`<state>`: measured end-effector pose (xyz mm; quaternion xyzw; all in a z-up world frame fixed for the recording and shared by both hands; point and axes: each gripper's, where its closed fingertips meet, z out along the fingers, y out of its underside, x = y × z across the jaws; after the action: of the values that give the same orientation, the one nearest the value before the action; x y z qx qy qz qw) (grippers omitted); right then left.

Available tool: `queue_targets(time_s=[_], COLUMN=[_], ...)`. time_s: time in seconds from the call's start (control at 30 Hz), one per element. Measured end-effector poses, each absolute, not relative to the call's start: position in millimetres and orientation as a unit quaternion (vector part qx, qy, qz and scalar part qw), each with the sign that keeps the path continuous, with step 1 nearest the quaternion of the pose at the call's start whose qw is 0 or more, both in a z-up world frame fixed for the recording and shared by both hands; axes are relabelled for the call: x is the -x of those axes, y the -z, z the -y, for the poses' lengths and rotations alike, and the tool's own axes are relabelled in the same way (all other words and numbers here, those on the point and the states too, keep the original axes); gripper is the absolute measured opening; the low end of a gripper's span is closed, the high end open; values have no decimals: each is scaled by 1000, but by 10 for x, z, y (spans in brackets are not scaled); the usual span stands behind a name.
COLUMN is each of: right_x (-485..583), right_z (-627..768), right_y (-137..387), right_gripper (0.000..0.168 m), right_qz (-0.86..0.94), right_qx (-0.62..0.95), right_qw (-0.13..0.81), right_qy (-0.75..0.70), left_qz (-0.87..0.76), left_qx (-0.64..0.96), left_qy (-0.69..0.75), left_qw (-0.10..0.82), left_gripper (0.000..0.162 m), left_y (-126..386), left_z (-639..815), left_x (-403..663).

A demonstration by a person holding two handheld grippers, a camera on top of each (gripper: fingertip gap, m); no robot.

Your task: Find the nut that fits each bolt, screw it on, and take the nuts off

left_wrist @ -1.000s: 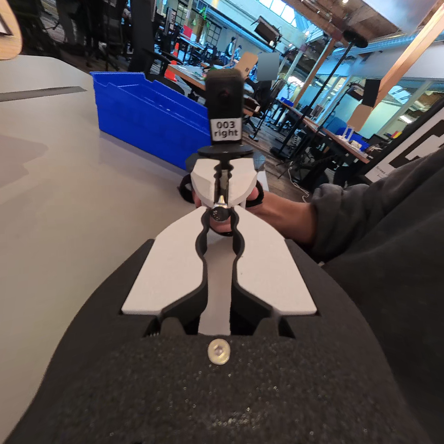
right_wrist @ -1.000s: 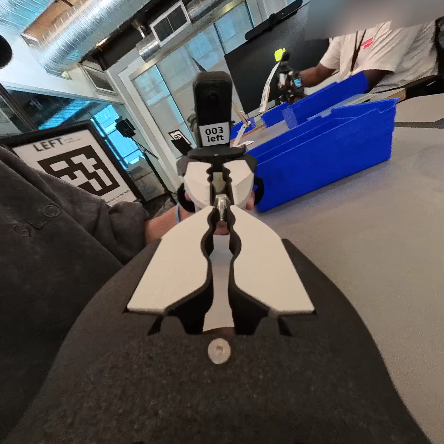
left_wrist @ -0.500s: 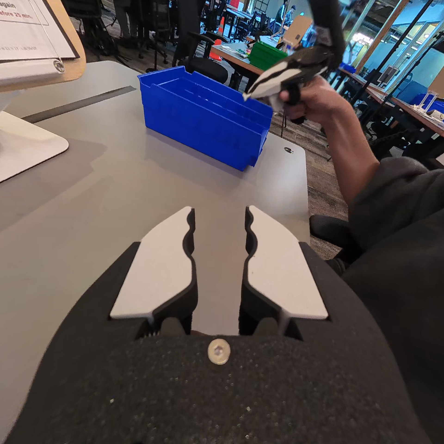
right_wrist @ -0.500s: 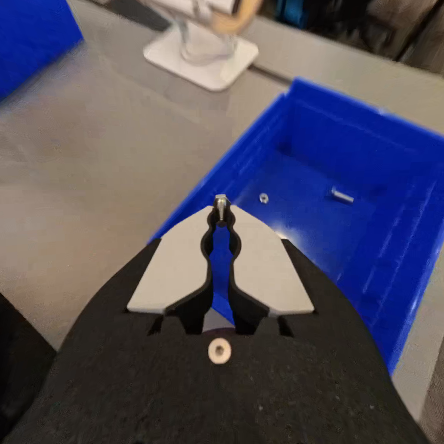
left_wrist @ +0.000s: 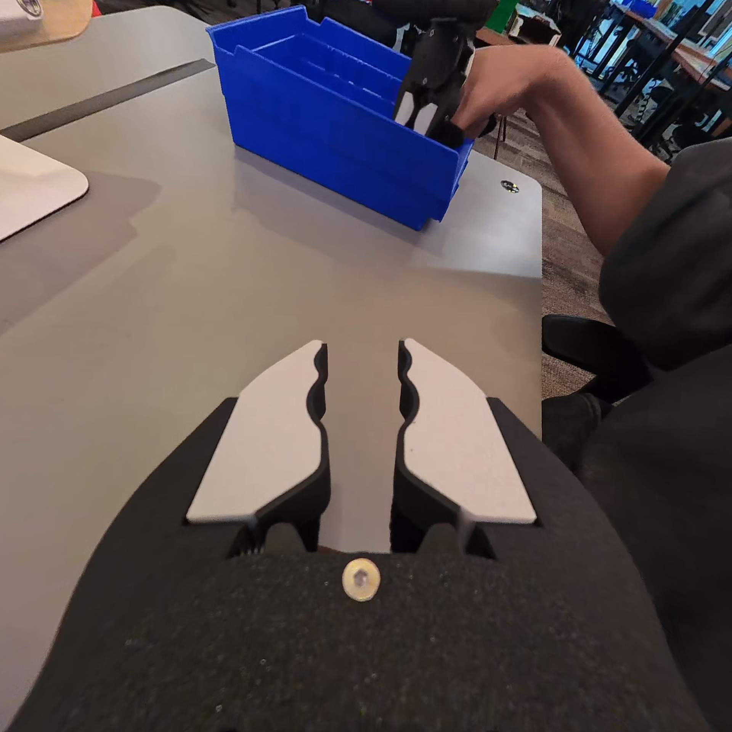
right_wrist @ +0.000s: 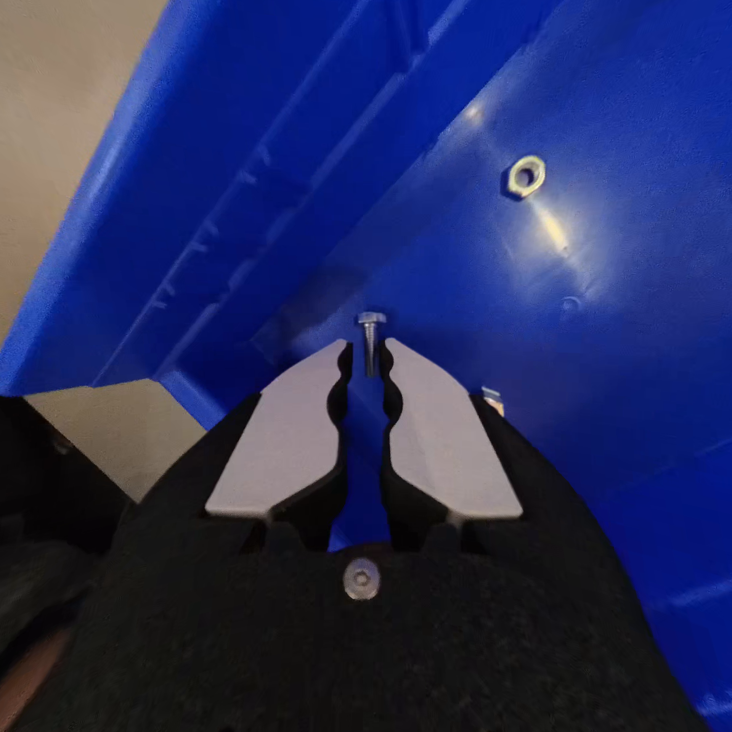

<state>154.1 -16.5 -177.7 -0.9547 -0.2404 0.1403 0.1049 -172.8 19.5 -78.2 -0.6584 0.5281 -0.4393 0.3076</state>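
In the right wrist view my right gripper point(right_wrist: 366, 343) reaches down inside the blue bin point(right_wrist: 594, 317). Its jaws stand a little apart, and a small silver bolt point(right_wrist: 369, 350) lies loose between the fingertips, head pointing away. A hex nut point(right_wrist: 525, 178) lies on the bin floor farther in. Another small metal piece point(right_wrist: 491, 398) shows just past the right finger, mostly hidden. In the left wrist view my left gripper point(left_wrist: 362, 344) is open and empty above the grey table point(left_wrist: 198, 297). The right gripper point(left_wrist: 420, 113) shows dipping into the bin point(left_wrist: 336, 130).
A white stand base point(left_wrist: 31, 190) sits at the table's left. The person's bare forearm point(left_wrist: 574, 150) reaches across the table's right edge to the bin. Office desks and chairs stand beyond the table.
The two grippers separated. The left opened and dropped toward the table. The right carried the bolt into the bin and opened its jaws, so the bolt is no longer pinched.
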Motion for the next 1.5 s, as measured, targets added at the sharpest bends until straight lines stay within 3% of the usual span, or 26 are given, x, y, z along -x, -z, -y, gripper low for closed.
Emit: queue_targets(time_s=[0.03, 0.17, 0.23, 0.37, 0.47, 0.53, 0.67, 0.87, 1.0, 1.13, 1.5], right_x=[-1534, -1624, -1536, -500, 499, 916, 1313, 1430, 1409, 1393, 1377], right_z=[202, 221, 153, -90, -235, -419, -518, -478, -456, -444, -403], right_y=[1757, 1364, 902, -115, -154, 257, 893, 1163, 1198, 1242, 1305], right_gripper=[17, 27, 33, 31, 26, 32, 27, 29, 28, 27, 25], right_qz=[236, 205, 191, 221, 237, 237, 252, 266, 289, 295, 301], right_qx=[955, 957, 940, 811, 737, 751, 776, 796, 801, 804, 805], right_qw=[104, 174, 272, 527, 592, 574, 523, 480, 472, 464, 452], right_qy=[-149, -107, -77, -127, -225, -225, -246, -256, -228, -227, -239], left_qz=[-528, -527, -523, -517, -513, -512, -508, -454, -325, -184, -32], left_qx=[659, 661, 665, 671, 679, 682, 687, 731, 825, 902, 971], left_qy=[439, 434, 425, 416, 414, 416, 406, 342, 222, 59, -28], left_qw=[307, 312, 322, 330, 323, 316, 323, 378, 405, 386, 236], left_gripper=[33, 34, 34, 36, 38, 39, 39, 37, 38, 40, 30], left_y=[781, 760, 738, 729, 784, 812, 757, 409, 288, 563, 1617], left_z=[-196, -210, -241, -250, -227, -196, -213, -591, -1268, -1962, -2444], left_x=[1729, 1741, 1759, 1775, 1774, 1787, 1892, 2370, 3240, 4282, 4989])
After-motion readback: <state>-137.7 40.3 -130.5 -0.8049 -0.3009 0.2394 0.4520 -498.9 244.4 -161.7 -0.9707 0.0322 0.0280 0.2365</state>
